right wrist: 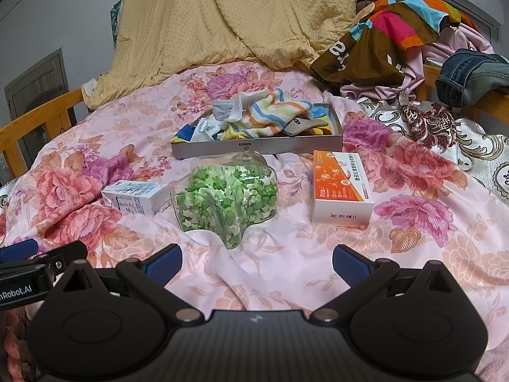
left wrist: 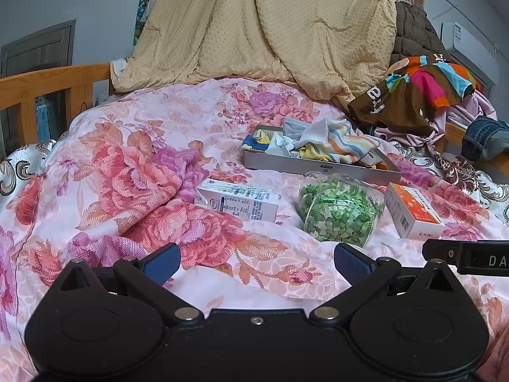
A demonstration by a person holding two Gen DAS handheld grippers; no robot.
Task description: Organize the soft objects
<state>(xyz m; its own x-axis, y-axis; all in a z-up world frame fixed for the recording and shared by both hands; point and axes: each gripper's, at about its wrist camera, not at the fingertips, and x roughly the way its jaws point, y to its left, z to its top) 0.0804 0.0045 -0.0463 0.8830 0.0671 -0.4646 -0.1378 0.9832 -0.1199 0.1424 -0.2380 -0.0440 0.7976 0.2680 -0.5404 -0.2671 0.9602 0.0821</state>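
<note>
A floral quilt [right wrist: 318,270] is covering the whole bed, and a yellow blanket [right wrist: 222,16] is hanging behind it, with a heap of clothes [right wrist: 397,31] lying at the far right corner. In the middle of the quilt a shallow grey tray [right wrist: 254,149] is sitting, and the soft cloths [right wrist: 264,114], among them a striped one, are lying piled loosely inside it, some spilling over its rim. So the gathering seems to be largely done already, though the pile is looking untidy rather than folded, and the clothes at the corner may or may not be counting as part of the job; that is hard to judge from here.

In front of the tray three hard things are lying on the quilt: a clear jar of green paper stars [right wrist: 222,197] on its side in the middle, an orange and white box [right wrist: 342,187] to its right, and a small white carton [right wrist: 133,197] to its left. None is touching the tray.

The left gripper [left wrist: 257,259] and the right gripper [right wrist: 257,261] are both hovering low over bare quilt near the camera, side by side, each with its blue fingers spread wide and holding nothing.
</note>
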